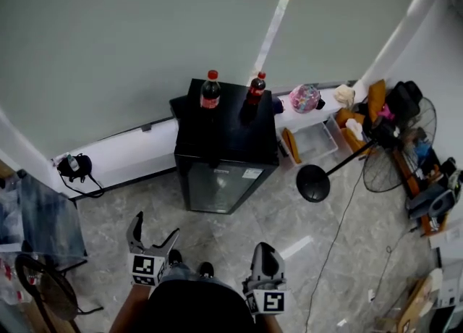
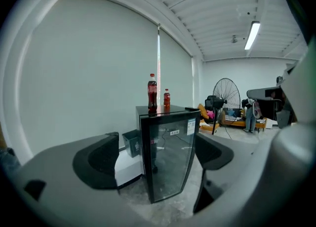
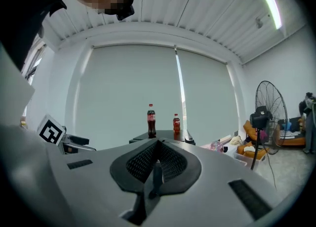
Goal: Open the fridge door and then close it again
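Grey tile floor (image 1: pixel 239 230), grey roller blind (image 1: pixel 145 35) across the back wall, white low ledge (image 1: pixel 130 152) under it.

Left to right in the head view:
- black adapter and cable (image 1: pixel 72 167) on the floor at the ledge's left end
- dark chair (image 1: pixel 43 281) at the far left edge
- my left gripper (image 1: pixel 156 224), low in frame. Its fingers (image 2: pixel 101 159) are spread wide with nothing gripped. The left gripper view frames the fridge in the gap, well apart from it.
- mini fridge (image 1: pixel 224 158), black with a glass door (image 1: pixel 221 187). It stands on the floor, backed against the ledge, straight ahead of me. The door is flush with the cabinet and neither gripper is near it.
- two cola bottles upright on the fridge top, the larger one (image 1: pixel 210 90) at left and the smaller one (image 1: pixel 256 90) at right, both with red caps
- my right gripper (image 1: pixel 266 248), low in frame. Its fingers (image 3: pixel 157 154) are pressed together with nothing between them. It is well short of the fridge and aimed over the fridge top at the bottles.
- pink patterned ball (image 1: pixel 304 98) on the ledge just right of the fridge
- black floor fan (image 1: pixel 401 147) among orange and black clutter at right, with its round base (image 1: pixel 313 183) on the floor near the fridge's right side
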`<control>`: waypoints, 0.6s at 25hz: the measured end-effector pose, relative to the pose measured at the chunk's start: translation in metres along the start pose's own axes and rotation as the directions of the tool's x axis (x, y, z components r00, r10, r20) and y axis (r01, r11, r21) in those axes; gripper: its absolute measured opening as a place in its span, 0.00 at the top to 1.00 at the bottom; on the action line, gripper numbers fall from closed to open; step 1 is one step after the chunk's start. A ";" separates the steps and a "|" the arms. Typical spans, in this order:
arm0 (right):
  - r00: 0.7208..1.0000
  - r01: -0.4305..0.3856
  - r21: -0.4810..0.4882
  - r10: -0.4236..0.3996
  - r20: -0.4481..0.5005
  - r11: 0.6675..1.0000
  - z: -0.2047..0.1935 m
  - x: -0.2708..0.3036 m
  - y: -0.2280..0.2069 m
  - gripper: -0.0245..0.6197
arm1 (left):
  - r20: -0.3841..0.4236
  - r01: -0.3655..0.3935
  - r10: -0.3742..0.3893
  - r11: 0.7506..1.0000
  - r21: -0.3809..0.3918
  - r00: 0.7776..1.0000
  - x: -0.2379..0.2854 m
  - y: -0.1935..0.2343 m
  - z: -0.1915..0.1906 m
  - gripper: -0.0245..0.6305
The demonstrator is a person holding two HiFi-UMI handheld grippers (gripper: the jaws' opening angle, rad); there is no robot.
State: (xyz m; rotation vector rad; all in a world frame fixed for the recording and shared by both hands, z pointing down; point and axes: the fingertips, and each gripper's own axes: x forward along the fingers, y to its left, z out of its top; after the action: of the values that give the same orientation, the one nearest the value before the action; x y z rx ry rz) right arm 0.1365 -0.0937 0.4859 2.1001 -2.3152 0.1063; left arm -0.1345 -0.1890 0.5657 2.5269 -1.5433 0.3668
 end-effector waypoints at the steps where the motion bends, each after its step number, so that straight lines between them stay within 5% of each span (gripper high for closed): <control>1: 1.000 0.019 0.003 -0.019 -0.002 1.000 0.001 0.002 0.001 0.95 | -0.018 0.009 -0.009 1.000 -0.005 1.000 0.008 0.005 -0.007 0.23; 15: 0.971 0.238 -0.003 -0.238 -0.017 0.971 0.008 0.013 0.005 0.95 | -0.174 0.231 -0.227 0.973 0.003 0.958 0.105 0.032 -0.069 0.25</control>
State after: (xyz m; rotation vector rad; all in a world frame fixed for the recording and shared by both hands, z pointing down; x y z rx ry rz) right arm 0.1303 -0.1062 0.4787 2.3463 -2.0324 0.1195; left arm -0.1257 -0.2754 0.6620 2.5767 -1.1772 0.5561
